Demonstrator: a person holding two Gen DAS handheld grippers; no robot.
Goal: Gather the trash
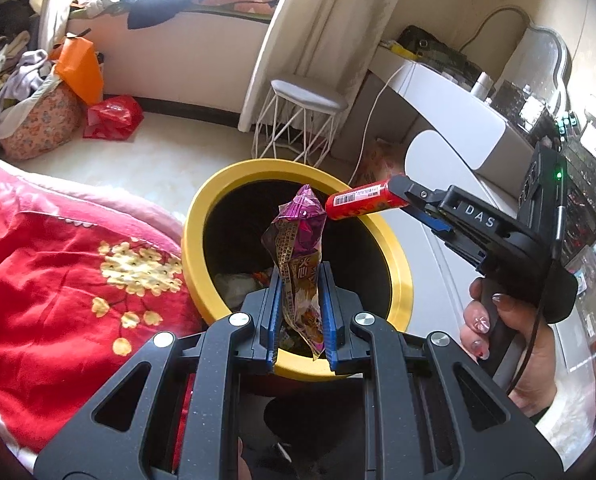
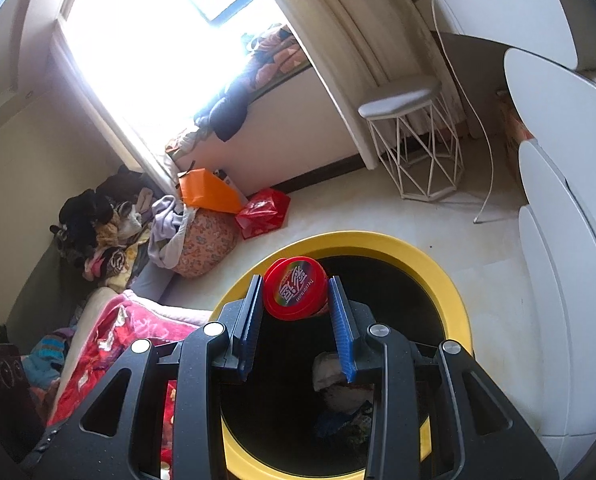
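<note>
My left gripper [image 1: 300, 276] is shut on a crumpled purple snack wrapper [image 1: 300, 248], which stands up between the blue pads over the dark mouth of a round yellow-rimmed bin [image 1: 194, 248]. My right gripper [image 1: 402, 194], held by a hand [image 1: 510, 344], comes in from the right and is shut on a red tube-shaped can [image 1: 358, 202] that lies level above the bin's far rim. In the right wrist view that gripper [image 2: 296, 290] holds the red can [image 2: 294, 292] by its sides, lid facing the camera, over the bin [image 2: 454, 296]. Trash lies inside the bin [image 2: 340, 376].
A red flowered blanket [image 1: 58, 288] on a bed borders the bin on the left. Beyond it stand a white wire stool [image 1: 302, 120], a white desk [image 1: 450, 100] with a cable, a red bag [image 1: 114, 118], an orange bag [image 1: 80, 68] and a pile of clothes [image 2: 110, 232].
</note>
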